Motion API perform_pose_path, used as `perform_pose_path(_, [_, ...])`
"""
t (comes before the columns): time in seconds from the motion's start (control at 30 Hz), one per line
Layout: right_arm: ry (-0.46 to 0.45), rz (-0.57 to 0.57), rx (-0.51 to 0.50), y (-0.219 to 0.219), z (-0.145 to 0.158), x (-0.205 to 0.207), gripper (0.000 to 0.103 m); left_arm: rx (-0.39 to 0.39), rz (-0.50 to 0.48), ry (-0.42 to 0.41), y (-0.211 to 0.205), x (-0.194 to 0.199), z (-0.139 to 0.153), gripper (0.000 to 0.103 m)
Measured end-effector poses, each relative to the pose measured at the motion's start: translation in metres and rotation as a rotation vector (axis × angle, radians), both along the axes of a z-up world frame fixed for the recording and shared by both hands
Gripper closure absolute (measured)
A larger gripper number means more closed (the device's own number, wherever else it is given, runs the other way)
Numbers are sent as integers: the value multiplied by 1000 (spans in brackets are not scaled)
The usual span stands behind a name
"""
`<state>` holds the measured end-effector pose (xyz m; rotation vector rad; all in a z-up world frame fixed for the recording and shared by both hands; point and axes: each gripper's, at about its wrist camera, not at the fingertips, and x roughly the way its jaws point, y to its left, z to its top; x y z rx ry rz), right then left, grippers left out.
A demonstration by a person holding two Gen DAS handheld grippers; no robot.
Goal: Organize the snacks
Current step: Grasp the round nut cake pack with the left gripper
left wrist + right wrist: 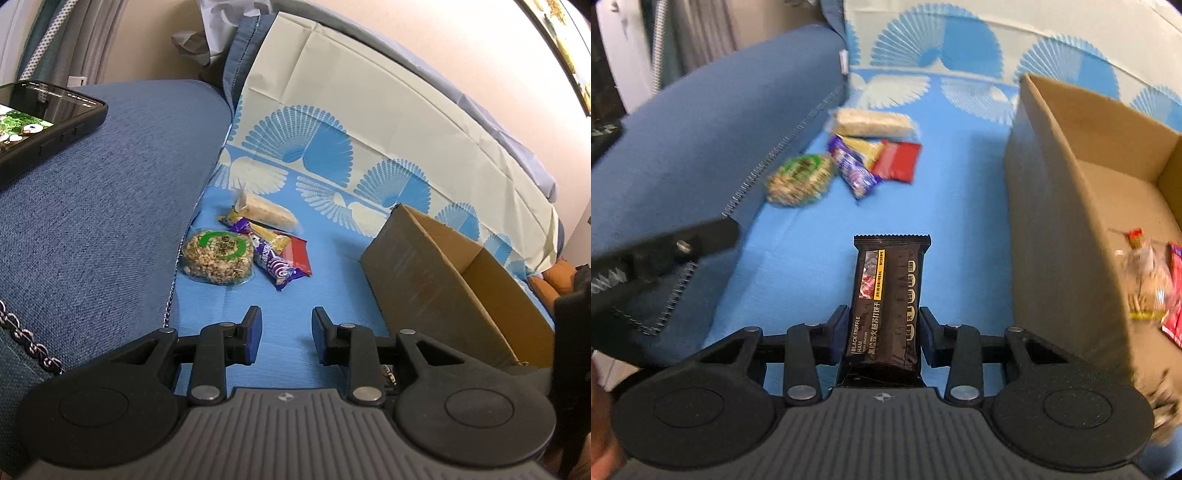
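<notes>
Snacks: right gripper (882, 334) fingers clamp the black cracker pack (886, 299); lift it over the box (1071, 206) wall, left gripper (286, 334) fingers parted, empty.

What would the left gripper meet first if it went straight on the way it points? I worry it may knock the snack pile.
Probably bare blue cover first: the left gripper, open and empty, points down at it. Further along that line lies the purple pack; depth is unclear.

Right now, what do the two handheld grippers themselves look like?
Both match: the left gripper and right gripper have black linkage arms with silver pivot pins, blue finger pads, round black discs either side, and a grey ribbed base bearing a small compass-like mark.
</notes>
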<state>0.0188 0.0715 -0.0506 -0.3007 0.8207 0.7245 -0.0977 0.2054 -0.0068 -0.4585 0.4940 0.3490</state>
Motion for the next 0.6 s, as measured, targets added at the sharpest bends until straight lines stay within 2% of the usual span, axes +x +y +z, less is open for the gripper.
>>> perform_pose_path(0.2, [9, -18, -37, 8, -14, 9, 61, 3, 43, 52, 3, 8, 0, 66])
perform_pose_path(0.27, [26, -7, -35, 12, -15, 11, 53, -8, 82, 72, 7, 14, 2, 63])
perform_pose_path(0.37, [9, 21, -54, 14, -16, 10, 52, -99, 154, 88, 18, 31, 0, 50])
perform_pose_path(0.43, [20, 27, -70, 12, -20, 12, 53, -125, 207, 112, 25, 49, 0, 41])
perform_pose_path(0.5, [63, 13, -73, 7, -25, 16, 61, -160, 256, 144, 34, 69, -1, 25])
perform_pose_path(0.6, [72, 11, -65, 2, -24, 18, 62, -210, 319, 207, 49, 102, -8, 17])
